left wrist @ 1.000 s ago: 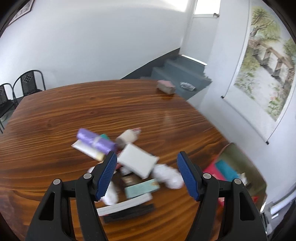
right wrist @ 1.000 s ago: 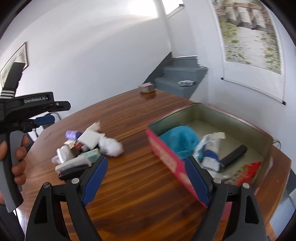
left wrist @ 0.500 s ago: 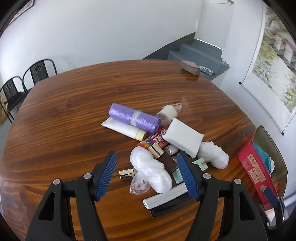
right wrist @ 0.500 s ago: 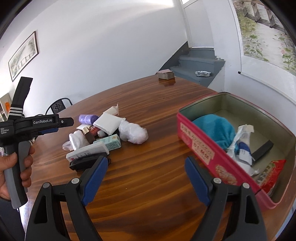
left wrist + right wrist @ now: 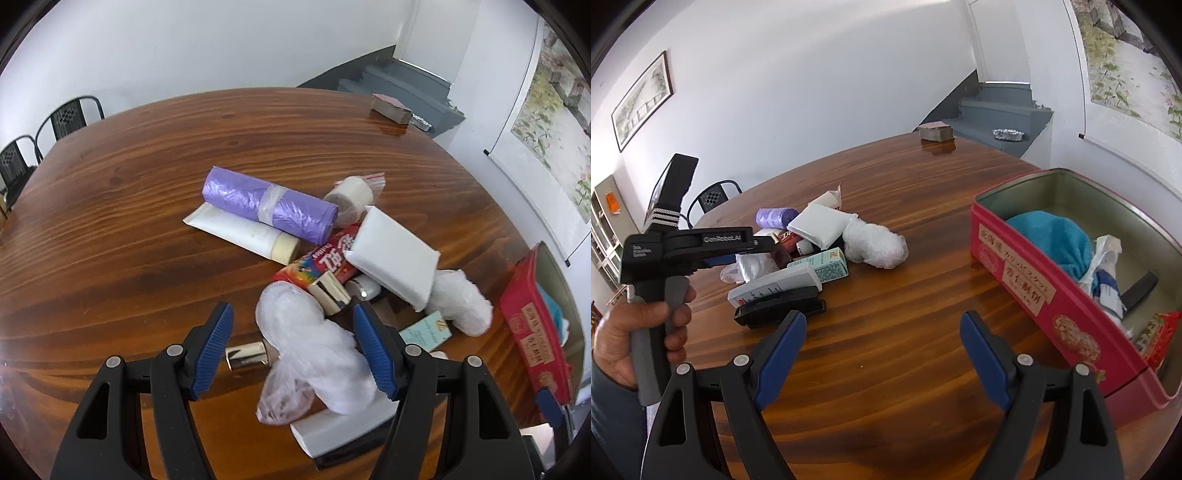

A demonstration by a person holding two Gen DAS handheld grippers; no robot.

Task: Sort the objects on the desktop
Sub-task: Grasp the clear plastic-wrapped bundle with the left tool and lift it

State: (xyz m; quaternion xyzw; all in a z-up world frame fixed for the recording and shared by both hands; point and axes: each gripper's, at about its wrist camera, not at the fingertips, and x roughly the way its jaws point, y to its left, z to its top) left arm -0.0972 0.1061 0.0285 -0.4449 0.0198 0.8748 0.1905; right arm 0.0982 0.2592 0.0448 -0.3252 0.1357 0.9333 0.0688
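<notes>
— Closer now: the left hand-held gripper (image 5: pixel 291 345) has dropped toward the pile since half a second ago, and the crinkled white bag (image 5: pixel 314 347) now sits between its spread blue pads, untouched.

— And the right one?

— Right hand-held gripper (image 5: pixel 882 354) hangs released over bare bench (image 5: pixel 886 369), much as before, between the pile and the red tin (image 5: pixel 1027 280).

— What is in the pile?

— Purple film roll (image 5: pixel 269 205) lying on a flat white tube (image 5: pixel 240 230); a soft white packet (image 5: pixel 395 254) tilted over a glossy red wrapper (image 5: pixel 321 260); a gold cap (image 5: pixel 245 356) just beside the left pad; a second bag (image 5: pixel 461 304); a teal box (image 5: pixel 424 332); a white remote (image 5: pixel 775 290) stacked on a black case (image 5: pixel 779 308).

— And the tin?

— Rectangular metal, open, holding a fuzzy teal cloth (image 5: pixel 1052 236), near the bench's right edge. Wood between tin and pile lies open; the bench's far half holds only a small block (image 5: pixel 936 131).
</notes>
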